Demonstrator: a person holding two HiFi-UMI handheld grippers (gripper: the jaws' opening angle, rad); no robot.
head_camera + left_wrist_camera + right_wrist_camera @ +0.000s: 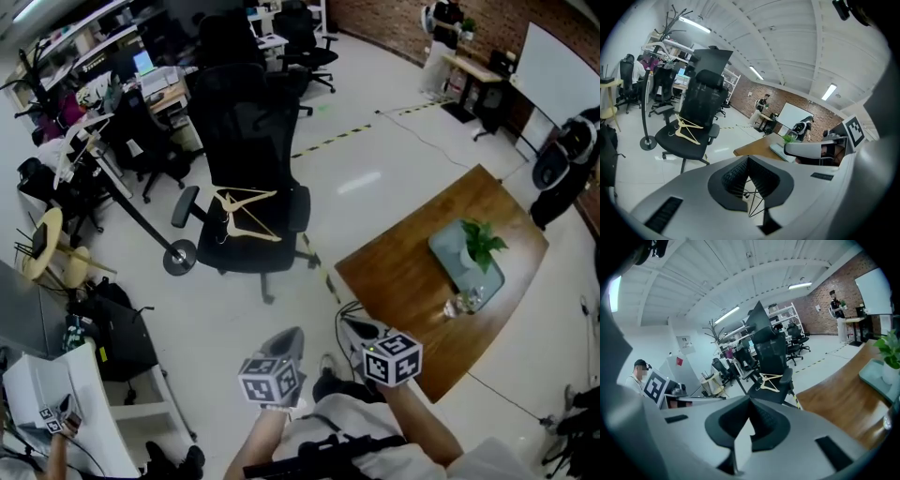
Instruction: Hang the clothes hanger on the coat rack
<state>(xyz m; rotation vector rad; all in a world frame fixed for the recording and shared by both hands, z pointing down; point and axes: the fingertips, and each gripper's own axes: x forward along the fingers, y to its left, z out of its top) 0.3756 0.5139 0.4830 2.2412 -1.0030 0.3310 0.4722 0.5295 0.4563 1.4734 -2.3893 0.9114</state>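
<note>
Both tools are closed with nothing between the jaws: the left tool [748,164] shows its pads meeting in a thin line, and the right tool [750,405] looks the same.

The wooden clothes hanger [246,214] lies flat on the seat of the black office chair [239,131], straight ahead of both tools and well apart from them. It sits a little left of the left tool's line and almost dead ahead of the right tool. The coat rack [131,208] stands beyond the chair and to the left of your left tool, with its round base just beside the chair's base. The wooden table [403,272] is close on the right tool's right.

The step in hand looks like the reach for the hanger, so open the jaws of the tool you pick before you arrive. The right tool seems better lined up. The hanger lies flat on soft cushion, so come in low and slide one jaw under a wooden arm instead of pressing down on it. Grip near the neck and keep the hook free; from here I can't tell which way the hook faces. Keep the other tool clear of the armrests. When you carry the hanger left, watch the rack's leaning pole.
</note>
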